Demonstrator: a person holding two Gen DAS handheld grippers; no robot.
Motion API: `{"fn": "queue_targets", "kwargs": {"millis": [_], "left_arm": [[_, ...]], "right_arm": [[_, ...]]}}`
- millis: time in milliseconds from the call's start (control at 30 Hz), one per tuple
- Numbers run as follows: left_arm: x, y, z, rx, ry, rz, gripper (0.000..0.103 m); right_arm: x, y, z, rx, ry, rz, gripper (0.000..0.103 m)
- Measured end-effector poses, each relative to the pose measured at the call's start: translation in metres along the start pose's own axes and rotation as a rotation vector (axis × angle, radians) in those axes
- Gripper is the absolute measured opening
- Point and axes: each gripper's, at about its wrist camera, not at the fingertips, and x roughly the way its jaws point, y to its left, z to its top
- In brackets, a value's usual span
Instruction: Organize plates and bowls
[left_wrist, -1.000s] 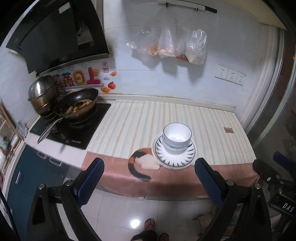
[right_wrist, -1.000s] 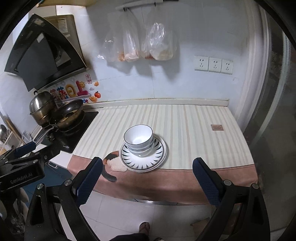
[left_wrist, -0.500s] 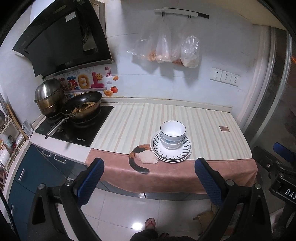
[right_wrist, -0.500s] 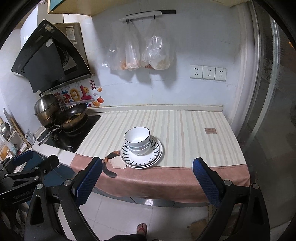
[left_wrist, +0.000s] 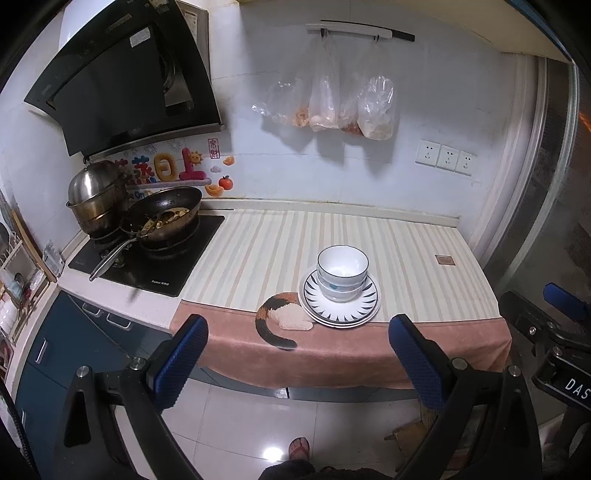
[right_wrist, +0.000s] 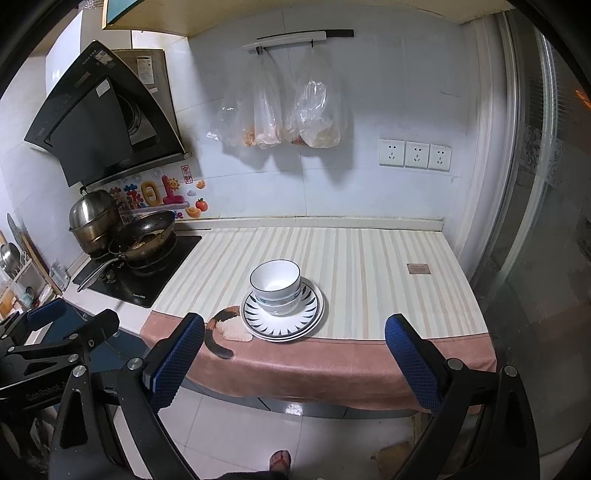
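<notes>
Stacked white bowls (left_wrist: 342, 271) with dark rims sit on stacked white plates with black ray patterns (left_wrist: 365, 306) near the counter's front edge, on the striped cloth. They also show in the right wrist view: the bowls (right_wrist: 276, 286), the plates (right_wrist: 312, 314). My left gripper (left_wrist: 297, 350) is open and empty, held off the counter's front, above the floor. My right gripper (right_wrist: 293, 352) is open and empty too, likewise back from the counter. Both are well apart from the stack.
A black cooktop (left_wrist: 162, 266) at the left holds a frying pan with food (left_wrist: 164, 218) and a steel pot (left_wrist: 96, 199). A range hood (left_wrist: 122, 85) hangs above. Plastic bags (left_wrist: 332, 107) hang on the wall. A cat-shaped mat (left_wrist: 282, 317) lies beside the plates.
Both grippers have drawn back and up from the counter; the stack looks smaller and farther. The bowls and plates have not moved.
</notes>
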Motion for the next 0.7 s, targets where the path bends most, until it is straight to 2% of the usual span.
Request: {"fn": "queue_targets", "kwargs": {"millis": [700], "left_arm": [[0.009,-0.005,0.004,-0.002,0.017,-0.011,0.100]], "right_arm": [[0.012,-0.004,0.006,0.005,0.013,-0.002,0.100]]}}
